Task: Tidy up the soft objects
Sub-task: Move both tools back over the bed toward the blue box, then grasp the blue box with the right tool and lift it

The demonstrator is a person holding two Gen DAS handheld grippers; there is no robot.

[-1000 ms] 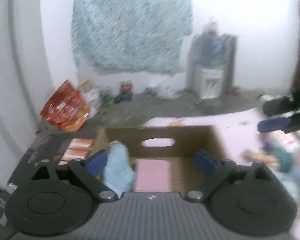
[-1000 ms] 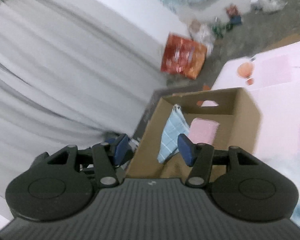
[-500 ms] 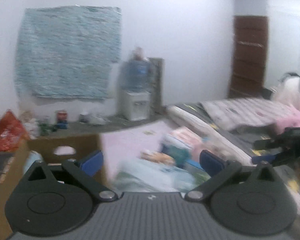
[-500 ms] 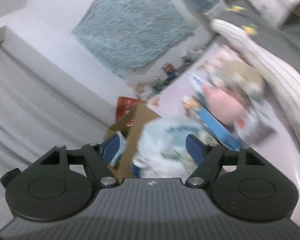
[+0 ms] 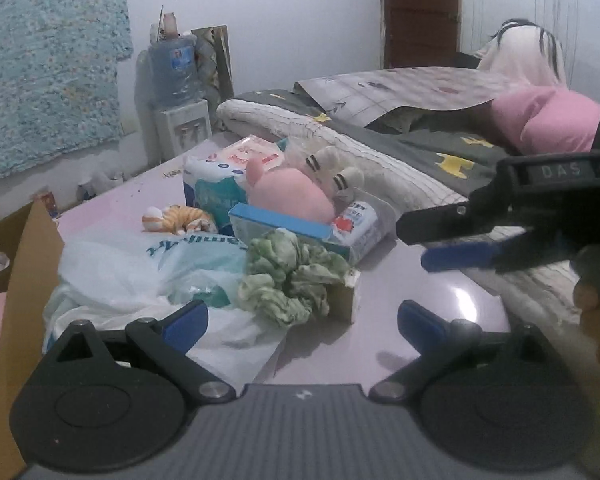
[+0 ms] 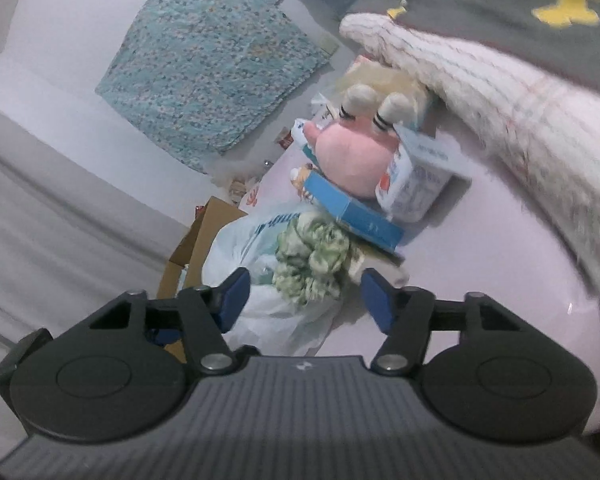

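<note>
A crumpled green cloth (image 5: 290, 278) lies on the pink table, also in the right wrist view (image 6: 314, 262). Behind it sit a pink plush toy (image 5: 290, 196), an orange cat plush (image 5: 176, 219), a blue box (image 5: 284, 228) and a white plastic bag (image 5: 140, 272). My left gripper (image 5: 302, 322) is open and empty just short of the cloth. My right gripper (image 6: 304, 300) is open and empty, its fingers either side of the cloth; it also shows at the right of the left wrist view (image 5: 452, 240). A cardboard box (image 5: 18, 280) stands at the left.
A rolled white blanket (image 5: 340, 148) and grey bedding (image 5: 440, 144) border the table on the right. A tissue pack (image 5: 216, 184) and a small white packet (image 5: 358, 226) sit among the toys. A water dispenser (image 5: 176, 92) stands by the far wall.
Both grippers have swung away from the cardboard box to the right, toward the pile of soft things; the green cloth now lies in front of both. Both stay open.
</note>
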